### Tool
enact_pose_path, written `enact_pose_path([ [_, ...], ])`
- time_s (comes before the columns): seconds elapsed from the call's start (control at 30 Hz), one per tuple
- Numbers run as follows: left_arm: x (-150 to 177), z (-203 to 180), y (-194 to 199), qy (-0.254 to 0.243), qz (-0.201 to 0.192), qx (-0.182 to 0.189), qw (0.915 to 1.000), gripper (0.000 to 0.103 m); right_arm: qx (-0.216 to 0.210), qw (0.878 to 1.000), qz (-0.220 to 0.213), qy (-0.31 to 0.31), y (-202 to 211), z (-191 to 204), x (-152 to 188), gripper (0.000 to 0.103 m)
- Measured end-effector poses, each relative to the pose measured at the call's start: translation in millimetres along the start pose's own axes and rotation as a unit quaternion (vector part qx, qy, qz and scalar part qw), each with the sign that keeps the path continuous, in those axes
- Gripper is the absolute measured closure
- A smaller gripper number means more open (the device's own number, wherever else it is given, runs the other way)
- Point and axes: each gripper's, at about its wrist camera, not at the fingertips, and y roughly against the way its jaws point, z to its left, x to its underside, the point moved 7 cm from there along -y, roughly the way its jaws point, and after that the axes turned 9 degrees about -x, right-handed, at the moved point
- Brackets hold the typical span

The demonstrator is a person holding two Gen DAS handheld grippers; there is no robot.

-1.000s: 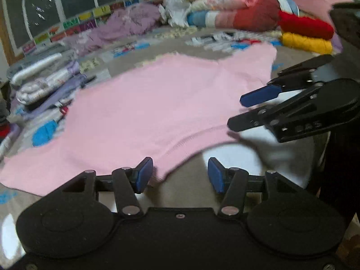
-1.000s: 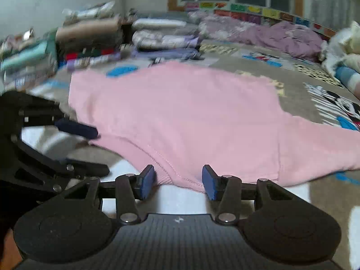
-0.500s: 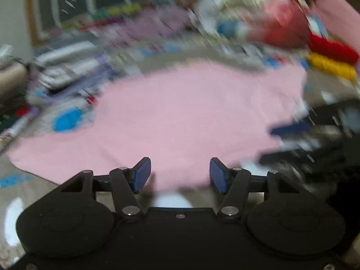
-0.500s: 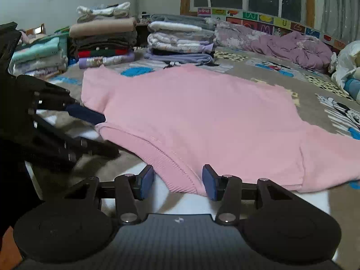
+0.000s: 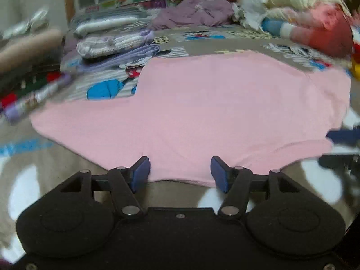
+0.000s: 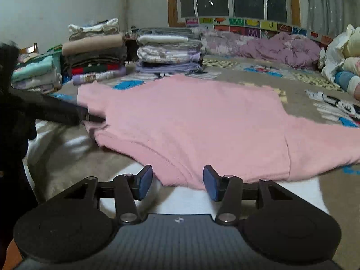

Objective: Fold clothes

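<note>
A pink sweater [image 5: 213, 103] lies spread flat on the printed bed cover, and the right wrist view also shows this sweater [image 6: 191, 117]. My left gripper [image 5: 180, 172] sits low at the sweater's near edge. Its jaws are opening, with the pink edge lying between the blue pads and not pinched. In the right wrist view the left gripper [image 6: 94, 120] reaches the garment's left corner. My right gripper [image 6: 177, 181] straddles the ribbed hem. Its jaws are opening too, and the pads stand clear of the cloth. The right gripper [image 5: 339, 146] shows blurred at the edge of the left wrist view.
Stacks of folded clothes [image 6: 96, 54] and folded blankets [image 6: 168, 51] stand behind the sweater on the left. A crumpled purple heap [image 6: 281, 47] lies under the window. Piled bedding [image 5: 303, 18] fills the back right. The cartoon bed cover [image 6: 258, 69] lies under everything.
The left gripper has slid left along the sweater's near edge and rolled, so the right gripper now sits at the far right of its view. The right gripper has stayed at the hem.
</note>
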Motion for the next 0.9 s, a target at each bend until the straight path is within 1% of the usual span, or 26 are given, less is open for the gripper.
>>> enact_pose_path([
  [0.07, -4.0, -0.7, 5.7, -0.009, -0.018, -0.01, 0.9998, 0.043, 0.003, 1.0, 0.008, 0.008, -1.5, 2.8, -0.9, 0.051],
  [0.1, -6.0, -1.0, 8.5, -0.013, -0.027, -0.014, 0.9995, 0.043, 0.006, 1.0, 0.004, 0.01, 1.2, 4.3, -2.9, 0.051],
  [0.13, -7.4, -2.5, 12.2, -0.016, -0.038, -0.016, 0.999, 0.043, 0.007, 1.0, -0.006, 0.009, 4.6, 4.3, -4.2, 0.051],
  [0.2, -7.6, -7.7, 17.6, -0.017, -0.054, -0.009, 0.9984, 0.043, 0.006, 1.0, -0.026, -0.003, 11.8, 0.9, -5.5, 0.051],
  [0.23, -6.3, -11.8, 17.5, -0.022, -0.049, -0.003, 0.9985, 0.043, 0.007, 0.999, -0.036, -0.012, 15.4, -2.1, -6.3, 0.051],
  [0.3, -1.6, -23.2, 13.0, -0.046, -0.018, 0.011, 0.9987, 0.042, 0.015, 0.997, -0.055, -0.05, 22.1, -16.6, -8.1, 0.05],
  [0.33, -2.1, -25.5, 12.3, -0.052, -0.01, 0.013, 0.9985, 0.042, 0.019, 0.995, -0.062, -0.075, 24.6, -26.3, -7.5, 0.046],
  [0.37, -6.0, -24.1, 14.0, -0.051, -0.011, 0.012, 0.9986, 0.042, 0.024, 0.992, -0.069, -0.101, 27.1, -36.0, -6.8, 0.041],
  [0.4, -10.5, -22.3, 16.6, -0.049, -0.012, 0.013, 0.9987, 0.041, 0.025, 0.989, -0.07, -0.131, 27.9, -46.6, -4.3, 0.04],
  [0.43, -14.3, -21.9, 20.0, -0.049, -0.016, 0.013, 0.9986, 0.041, 0.019, 0.984, -0.064, -0.167, 27.6, -56.7, 0.8, 0.041],
  [0.47, -17.4, -23.0, 24.1, -0.052, -0.024, 0.014, 0.9983, 0.041, 0.015, 0.979, -0.07, -0.189, 31.1, -63.1, 4.7, 0.042],
  [0.53, -22.7, -31.2, 31.8, -0.065, -0.038, 0.02, 0.997, 0.041, 0.014, 0.97, -0.095, -0.221, 42.9, -73.2, 6.7, 0.041],
  [0.6, -28.1, -49.4, 37.5, -0.095, -0.048, 0.032, 0.9938, 0.041, 0.006, 0.957, -0.13, -0.259, 55.2, -84.9, 7.3, 0.041],
  [0.63, -31.1, -60.2, 40.1, -0.111, -0.053, 0.039, 0.9916, 0.041, 0.001, 0.948, -0.149, -0.283, 61.0, -92.1, 8.5, 0.041],
  [0.7, -37.5, -85.0, 46.4, -0.142, -0.069, 0.055, 0.9858, 0.036, -0.004, 0.921, -0.181, -0.345, 71.1, -113.0, 16.4, 0.041],
  [0.77, -45.5, -116.7, 51.6, -0.18, -0.087, 0.075, 0.9769, 0.033, -0.006, 0.891, -0.21, -0.401, 81.3, -134.9, 25.6, 0.039],
  [0.8, -48.1, -131.6, 53.0, -0.2, -0.094, 0.082, 0.9718, 0.033, -0.004, 0.879, -0.226, -0.421, 87.3, -145.4, 29.3, 0.039],
  [0.9, -56.6, -183.4, 54.7, -0.262, -0.117, 0.097, 0.9529, 0.033, 0.009, 0.845, -0.277, -0.458, 110.5, -175.6, 38.3, 0.035],
])
